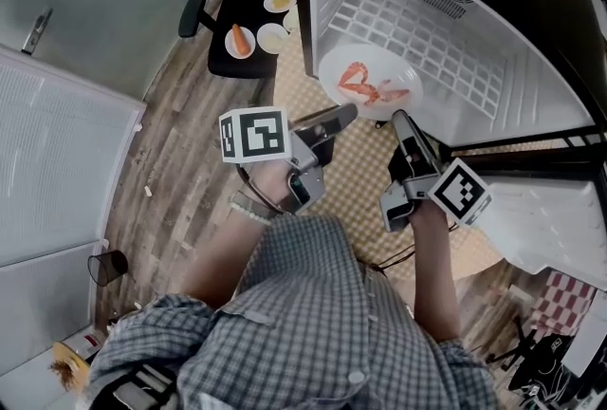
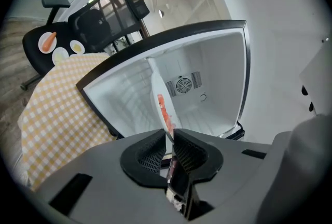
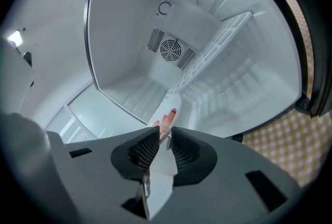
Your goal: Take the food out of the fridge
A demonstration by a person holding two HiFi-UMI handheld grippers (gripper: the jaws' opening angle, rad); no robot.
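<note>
Black office chair [image 1: 194, 16] beside yellow checked cloth [image 1: 358, 161]; dark cup [image 1: 108, 266] on wood floor [image 1: 180, 114], well apart

Hand-held grippers, left [image 1: 343, 112] and right [image 1: 399, 119], clamped

Plate [image 2: 155, 83] edge-on in both gripper views, near rim hidden behind jaws; food [image 1: 368, 87] type unclear. Fridge [image 1: 493, 38] cut off top/right, head view. Pale dishes [image 1: 272, 38] on chair [image 1: 194, 14]: contents too small to ID.

The plate [image 1: 400, 71] is white, its food [image 1: 358, 79] orange-red, the cloth [image 1: 353, 157] yellow-checked.
</note>
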